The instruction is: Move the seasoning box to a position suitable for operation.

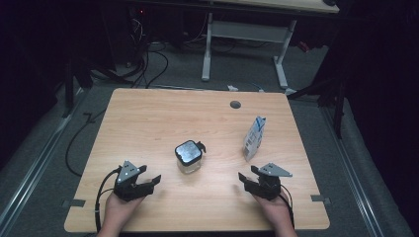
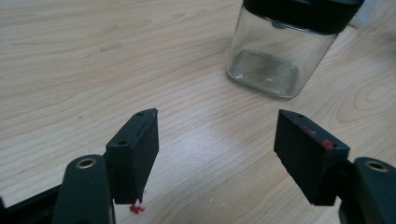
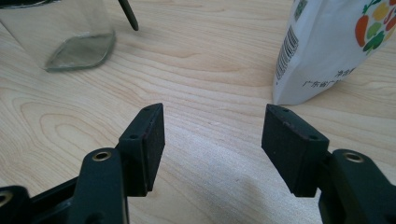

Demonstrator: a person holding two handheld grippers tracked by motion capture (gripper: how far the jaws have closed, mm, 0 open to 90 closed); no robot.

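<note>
Both tongs sitting wide open, gripping nothing: left tongs near-left of the jar, right tongs near-right. Jar standing mid-table, pouch standing right of it.

A square clear glass jar with a black lid stands upright mid-tabletop, empty. A white printed pouch stands upright well to its right, slightly farther back.
</note>
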